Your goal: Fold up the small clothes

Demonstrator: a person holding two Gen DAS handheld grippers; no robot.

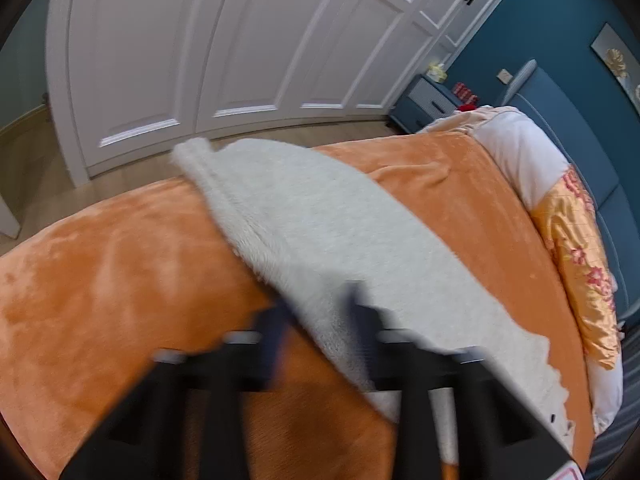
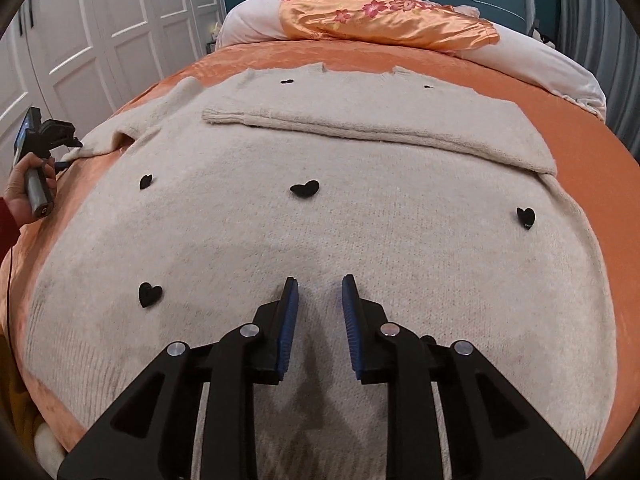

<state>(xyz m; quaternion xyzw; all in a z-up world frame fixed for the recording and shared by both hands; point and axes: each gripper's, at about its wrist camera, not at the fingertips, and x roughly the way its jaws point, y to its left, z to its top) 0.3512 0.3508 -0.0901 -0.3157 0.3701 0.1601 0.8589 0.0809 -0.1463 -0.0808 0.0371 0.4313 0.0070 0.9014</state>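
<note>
A cream knit sweater [image 2: 304, 236] with black heart patches lies flat on the orange blanket [image 2: 592, 128]. One sleeve [image 2: 380, 128] is folded across its chest. The other sleeve [image 2: 132, 124] reaches out to the left, where the left gripper [image 2: 60, 136] meets its end. In the blurred left wrist view that sleeve [image 1: 304, 216] runs up from between the fingers of the left gripper [image 1: 318, 312], which is shut on it. My right gripper [image 2: 318, 280] hovers over the sweater's lower body, jaws slightly apart with nothing between them.
An orange floral pillow [image 2: 384, 12] and white bedding [image 2: 552, 64] lie at the bed's head. White wardrobe doors [image 1: 224, 48] and a blue nightstand [image 1: 424, 100] stand beyond the bed. A person's hand [image 2: 20, 192] grips the left tool's handle.
</note>
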